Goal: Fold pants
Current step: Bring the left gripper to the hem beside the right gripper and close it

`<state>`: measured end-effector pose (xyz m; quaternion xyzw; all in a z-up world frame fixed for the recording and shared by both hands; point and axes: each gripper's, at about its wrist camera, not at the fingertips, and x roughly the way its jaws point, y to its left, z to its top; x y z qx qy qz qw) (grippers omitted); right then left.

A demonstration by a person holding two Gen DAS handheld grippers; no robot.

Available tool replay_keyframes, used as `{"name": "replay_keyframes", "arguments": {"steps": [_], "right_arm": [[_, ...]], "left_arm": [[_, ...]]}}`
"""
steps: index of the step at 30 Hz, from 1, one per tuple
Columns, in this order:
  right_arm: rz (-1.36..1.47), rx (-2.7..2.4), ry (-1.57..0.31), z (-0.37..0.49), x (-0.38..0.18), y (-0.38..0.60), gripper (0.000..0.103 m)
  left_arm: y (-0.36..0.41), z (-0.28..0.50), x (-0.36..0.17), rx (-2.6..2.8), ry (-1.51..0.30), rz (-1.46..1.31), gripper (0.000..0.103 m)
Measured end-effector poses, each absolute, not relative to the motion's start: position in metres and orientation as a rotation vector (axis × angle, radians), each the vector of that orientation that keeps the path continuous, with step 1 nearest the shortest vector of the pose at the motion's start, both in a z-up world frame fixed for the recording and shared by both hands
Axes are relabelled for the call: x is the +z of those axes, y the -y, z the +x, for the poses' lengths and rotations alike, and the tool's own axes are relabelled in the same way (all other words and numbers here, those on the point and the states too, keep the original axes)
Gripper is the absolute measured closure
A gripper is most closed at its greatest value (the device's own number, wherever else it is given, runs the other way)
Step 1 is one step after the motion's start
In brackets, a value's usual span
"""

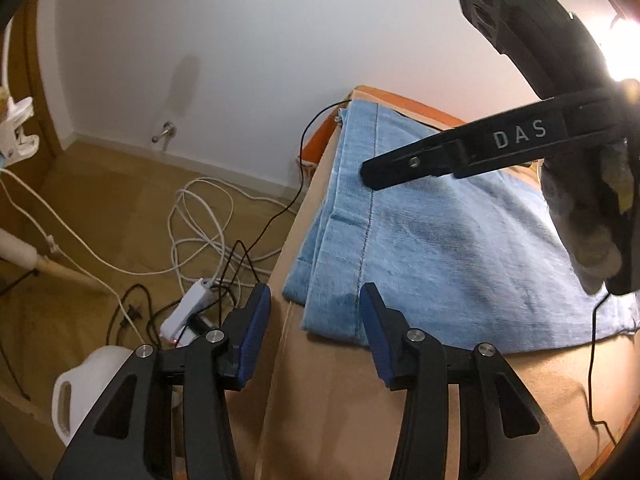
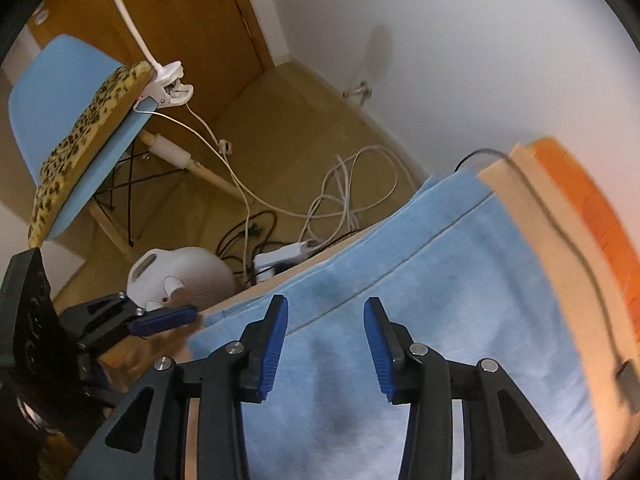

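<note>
Light blue jeans [image 1: 440, 240] lie folded flat on a tan table [image 1: 340, 400], their seam running along the left side. My left gripper [image 1: 315, 300] hovers open over the near left corner of the fabric, blue pads apart and touching nothing. My right gripper [image 1: 372, 172] reaches in from the upper right, held by a gloved hand [image 1: 580, 220], its tip over the seam farther back. In the right wrist view the right gripper [image 2: 326, 308] stands open above the jeans [image 2: 440, 280], with nothing between its pads. The left gripper [image 2: 188, 314] shows at the lower left by the table edge.
The table's left edge drops to a wooden floor with tangled white cables [image 1: 200, 232], a power strip [image 1: 188, 304] and a white plastic jug [image 1: 88, 384]. A blue chair with a leopard cushion [image 2: 80, 140] carries a clamp lamp [image 2: 168, 88]. A black cable [image 2: 580, 272] runs beside the orange table edge [image 2: 592, 216].
</note>
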<state>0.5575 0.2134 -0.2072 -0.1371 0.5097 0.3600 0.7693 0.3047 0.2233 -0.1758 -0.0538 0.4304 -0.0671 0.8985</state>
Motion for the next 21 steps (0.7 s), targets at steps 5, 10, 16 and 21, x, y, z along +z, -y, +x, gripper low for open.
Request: {"name": "replay_keyframes", "arguments": {"steps": [5, 10, 16, 21], "right_arm": [[-0.356, 0.753, -1.066, 0.549, -0.21, -0.229, 0.062], [-0.276, 0.706, -1.053, 0.576, -0.203, -0.218, 0.06], [-0.185, 0.725, -1.155, 0.587, -0.207, -0.215, 0.058], [-0.165, 0.715, -1.208, 0.583, -0.214, -0.226, 0.058]], "left_arm": [[-0.223, 0.296, -0.174, -0.141, -0.894, -0.104, 0.058], [-0.223, 0.295, -0.175, -0.153, -0.878, -0.133, 0.068], [-0.222, 0.308, -0.175, -0.13, -0.875, -0.146, 0.066], [-0.218, 0.315, -0.175, -0.147, -0.881, -0.114, 0.068]]}}
